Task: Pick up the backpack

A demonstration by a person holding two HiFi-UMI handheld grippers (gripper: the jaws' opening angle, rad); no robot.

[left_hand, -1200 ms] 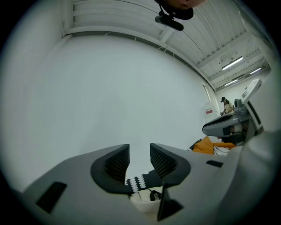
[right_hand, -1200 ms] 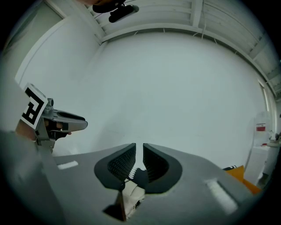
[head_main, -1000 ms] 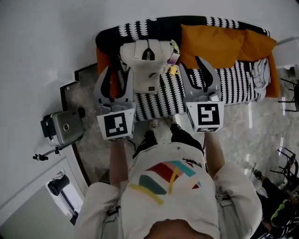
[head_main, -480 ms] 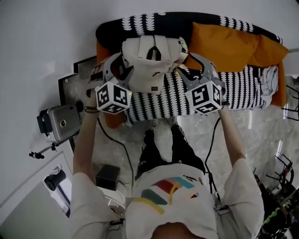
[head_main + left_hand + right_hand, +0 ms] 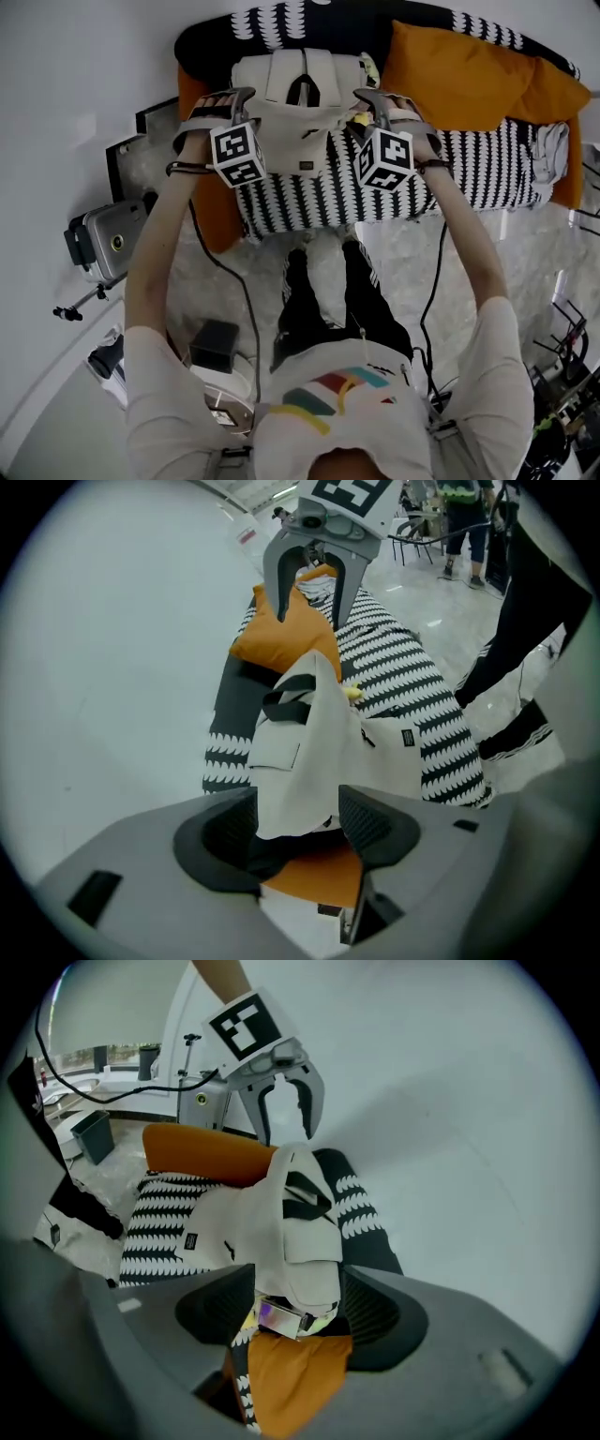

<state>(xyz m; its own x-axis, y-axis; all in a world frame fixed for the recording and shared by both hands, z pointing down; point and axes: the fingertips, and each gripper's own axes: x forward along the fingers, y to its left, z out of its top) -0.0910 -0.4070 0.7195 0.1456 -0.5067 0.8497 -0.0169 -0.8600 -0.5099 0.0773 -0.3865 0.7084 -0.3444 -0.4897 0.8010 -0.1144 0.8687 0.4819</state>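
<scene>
A cream backpack (image 5: 300,122) stands upright on the black-and-white patterned sofa (image 5: 469,169). My left gripper (image 5: 225,101) is at its left side and my right gripper (image 5: 389,101) at its right side, both pointing down. In the left gripper view the backpack's (image 5: 309,752) side edge hangs between the wide pads (image 5: 367,822); the jaws have just been opening and do not clamp it. In the right gripper view the backpack's (image 5: 281,1232) other side and a small shiny tag lie between the pads (image 5: 370,1312), whose jaws have also just been opening.
Orange cushions (image 5: 459,75) lie right of the backpack, and another orange one (image 5: 202,206) hangs at the sofa's left end. A silver device on a stand (image 5: 98,244) and a black box (image 5: 216,345) sit on the floor at left. Cables trail by my legs.
Both grippers moved from in front of my chest down and forward to the backpack's two sides. Their wrists rolled, and the jaws now stand wider.
</scene>
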